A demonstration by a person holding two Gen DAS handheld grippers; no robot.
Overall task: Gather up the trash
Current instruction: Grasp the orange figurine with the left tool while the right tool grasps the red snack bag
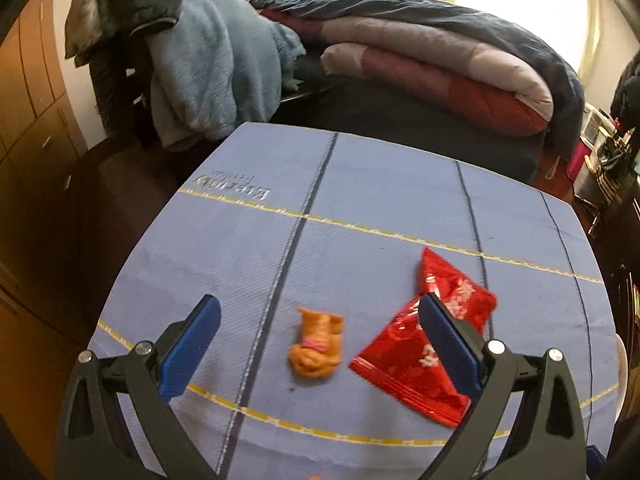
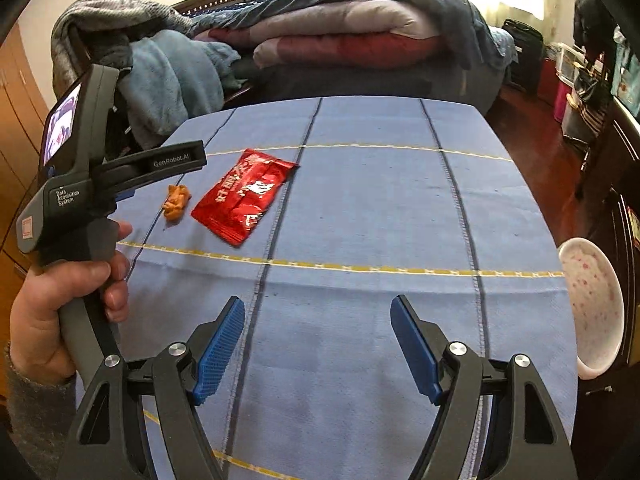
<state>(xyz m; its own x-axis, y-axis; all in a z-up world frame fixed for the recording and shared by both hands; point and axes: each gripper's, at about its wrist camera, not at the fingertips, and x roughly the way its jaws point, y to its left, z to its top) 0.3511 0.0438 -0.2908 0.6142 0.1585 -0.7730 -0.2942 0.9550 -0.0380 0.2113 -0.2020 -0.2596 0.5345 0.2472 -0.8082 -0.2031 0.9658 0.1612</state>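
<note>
Left gripper (image 1: 320,340) spread wide, holding nothing, hovering low over the blue cloth (image 1: 380,184) on the table. Orange scrap (image 1: 317,348) lies on the cloth between its two blue pads (image 1: 188,352), not touched by either. Red wrapper (image 1: 424,340) lies flat just right of the scrap, close but apart from it; the right-side pad overlaps the wrapper in the left wrist view, contact cannot be told. Right gripper (image 2: 318,346) also spread wide, empty, over bare cloth near the table's near edge, well apart from both trash pieces. In the right wrist view the wrapper (image 2: 244,196) and scrap (image 2: 176,202) sit at far left on the cloth (image 2: 380,220), with the left gripper's body (image 2: 80,184) above and beside them, gripped by the left hand (image 2: 52,312). White bowl (image 2: 596,308) with pink specks sits at the table's right edge, tilted toward the camera, partly off the cloth. Bed with folded quilt (image 1: 440,68) behind the table; blue blanket (image 1: 212,64) draped at left.
</note>
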